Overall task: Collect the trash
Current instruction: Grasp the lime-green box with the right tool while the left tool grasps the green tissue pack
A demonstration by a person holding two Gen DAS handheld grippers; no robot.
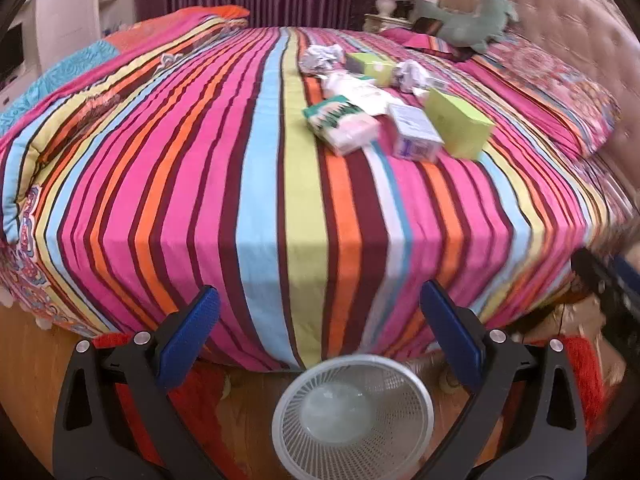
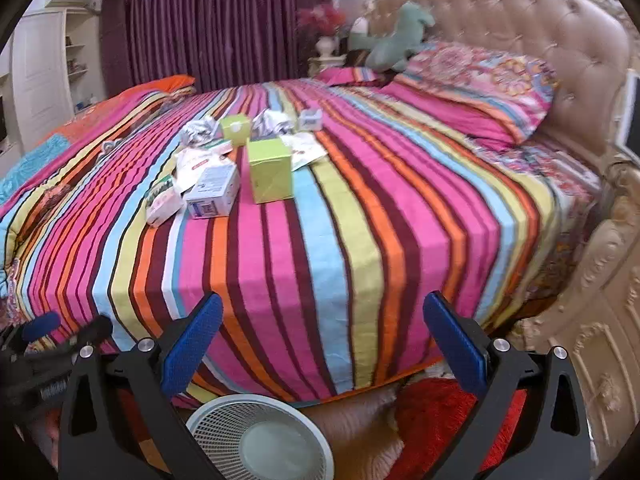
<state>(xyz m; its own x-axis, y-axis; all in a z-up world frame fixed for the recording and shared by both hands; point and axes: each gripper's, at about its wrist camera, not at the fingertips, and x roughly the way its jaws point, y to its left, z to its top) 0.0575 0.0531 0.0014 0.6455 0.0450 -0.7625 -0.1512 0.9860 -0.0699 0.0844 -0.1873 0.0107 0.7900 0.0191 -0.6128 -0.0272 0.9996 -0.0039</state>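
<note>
Trash point(image 1: 400, 108) (boxes, wrappers) on bed point(image 1: 200, 184)

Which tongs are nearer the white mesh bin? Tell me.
Left. The left tongs hang right above the white mesh bin; the right tongs sit above and to its right.

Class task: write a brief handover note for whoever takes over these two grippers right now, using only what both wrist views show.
Left gripper: jaws open, empty, at the foot of the bed.
Right gripper: jaws open, empty, beside it.
Trash: all lies on the striped bedspread: large green box, white box, small green box, tissue pack, crumpled paper.
White mesh bin: on the floor below the grippers, looks empty.
Done: nothing collected.
Left: every piece into the bin.
</note>
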